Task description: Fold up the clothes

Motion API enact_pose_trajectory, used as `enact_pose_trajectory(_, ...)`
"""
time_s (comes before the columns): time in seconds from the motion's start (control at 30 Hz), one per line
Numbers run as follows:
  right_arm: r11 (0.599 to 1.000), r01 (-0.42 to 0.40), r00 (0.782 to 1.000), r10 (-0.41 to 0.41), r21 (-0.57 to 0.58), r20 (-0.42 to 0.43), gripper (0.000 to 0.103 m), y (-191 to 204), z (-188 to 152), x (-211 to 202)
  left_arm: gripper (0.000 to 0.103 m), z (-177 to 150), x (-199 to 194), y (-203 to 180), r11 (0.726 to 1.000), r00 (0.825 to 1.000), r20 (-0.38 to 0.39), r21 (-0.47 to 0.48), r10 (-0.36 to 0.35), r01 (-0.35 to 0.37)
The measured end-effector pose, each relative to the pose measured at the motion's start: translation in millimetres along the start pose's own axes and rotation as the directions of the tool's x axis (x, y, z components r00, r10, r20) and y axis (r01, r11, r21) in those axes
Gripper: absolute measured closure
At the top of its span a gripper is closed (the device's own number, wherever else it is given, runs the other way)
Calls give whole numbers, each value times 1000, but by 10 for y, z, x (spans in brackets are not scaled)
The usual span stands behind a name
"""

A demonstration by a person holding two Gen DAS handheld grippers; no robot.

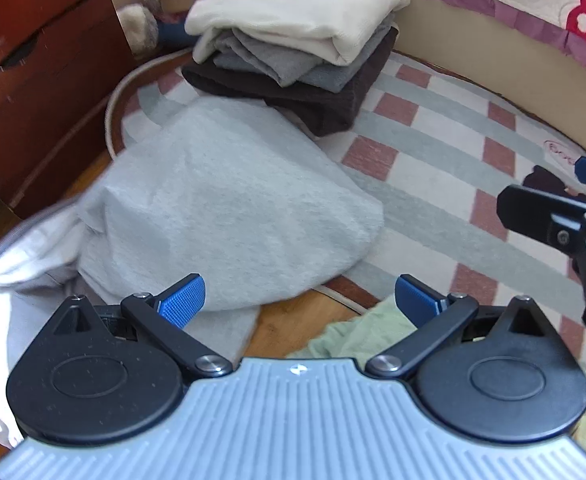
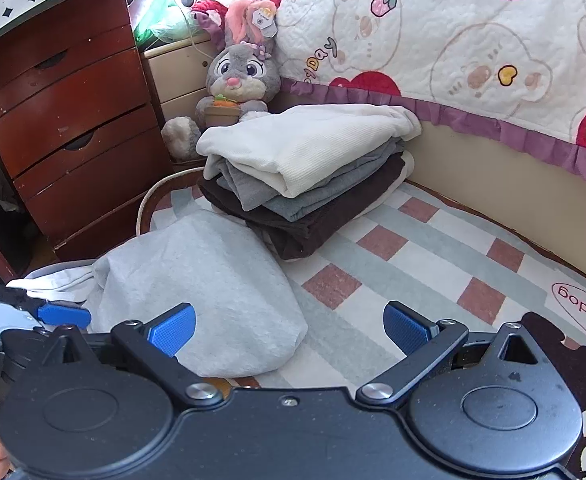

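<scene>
Claws, both spread wide and empty: the left claw (image 1: 299,300) hangs over the near edge of a checked rug (image 1: 433,152), the right claw (image 2: 289,330) beside it. Just ahead, a light grey garment (image 1: 229,200) lies in a loose rounded heap at the rug's near left edge, spilling onto the wooden floor. Beyond it, at the rug's far edge, stands a folded stack (image 2: 305,172), cream on grey on dark brown. A green cloth (image 1: 357,340) sits below the left claw. Likely risk: gripping the bunched heap catches several layers, giving a crooked fold, or brushes the stack askew.
</scene>
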State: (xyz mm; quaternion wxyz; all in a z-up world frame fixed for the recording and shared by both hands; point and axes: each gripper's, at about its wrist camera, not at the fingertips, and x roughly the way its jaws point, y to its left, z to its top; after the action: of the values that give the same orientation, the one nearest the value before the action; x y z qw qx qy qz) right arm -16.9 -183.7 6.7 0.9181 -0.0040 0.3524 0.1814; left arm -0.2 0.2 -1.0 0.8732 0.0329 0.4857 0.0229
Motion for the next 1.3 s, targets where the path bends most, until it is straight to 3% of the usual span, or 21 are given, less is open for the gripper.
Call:
enact_pose_trajectory(0.1,999,-23,1000,23,26,13,3,-11,-13,-30,0,-52,20,35,997,998,11,37,70,-70)
enact_pose_trajectory(0.17,998,-33,999,32,51,18,3,-27,-11,-48,0,-150,-40,-189,987,989,33,68,142,-144)
enact_pose_trajectory(0.33,997,-36,999,34,71,33,3,-116,1,-100,0,-225,-28,-285,994,995,18,40,102,-102)
enact_pose_trajectory(0.67,995,-55,997,51,82,49,3,-116,-36,-109,0,-101,92,-13,998,998,-51,-55,-38,35)
enact_pose_trajectory(0.9,996,-60,995,54,70,81,3,-101,-52,-174,0,-44,96,28,998,997,-58,-45,-50,47)
enact_pose_trajectory(1.3,997,-21,998,18,69,53,3,-215,-77,-121,0,-9,115,19,998,997,-69,-41,-43,40)
